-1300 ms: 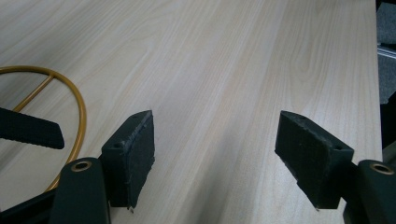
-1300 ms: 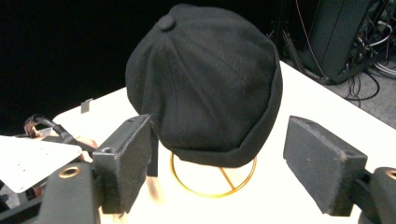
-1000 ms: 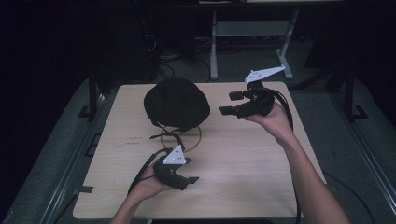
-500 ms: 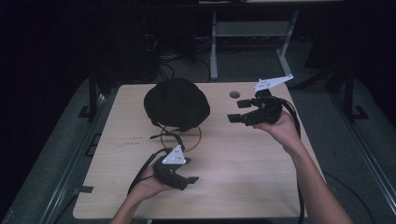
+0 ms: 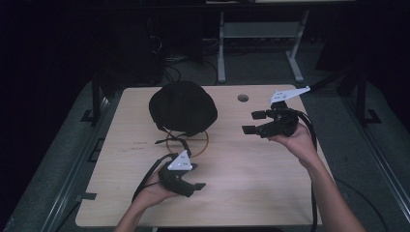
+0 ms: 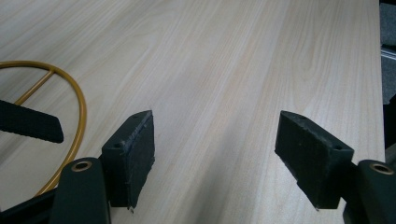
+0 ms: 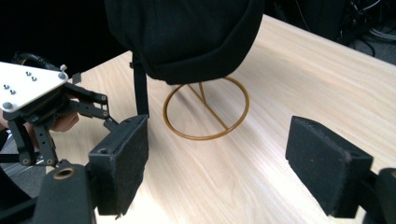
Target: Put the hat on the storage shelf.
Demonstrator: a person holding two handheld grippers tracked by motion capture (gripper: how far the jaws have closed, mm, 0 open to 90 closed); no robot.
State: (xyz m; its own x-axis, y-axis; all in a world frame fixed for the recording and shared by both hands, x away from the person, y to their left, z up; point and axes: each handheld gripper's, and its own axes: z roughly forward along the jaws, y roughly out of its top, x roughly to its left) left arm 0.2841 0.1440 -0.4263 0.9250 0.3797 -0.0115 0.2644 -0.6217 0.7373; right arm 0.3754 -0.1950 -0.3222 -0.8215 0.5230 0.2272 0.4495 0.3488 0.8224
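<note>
While both jaws gape empty, black cap (image 5: 183, 107) seemingly atop gold stand (image 7: 206, 112), table (image 5: 251, 164).

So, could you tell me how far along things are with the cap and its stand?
The cap sits on the gold wire stand, its strap hanging down. Nothing is in hand: the left gripper is open over bare table, and the right gripper is open, aimed at the stand but apart from it. Any grasp or lift has not yet begun.
</note>
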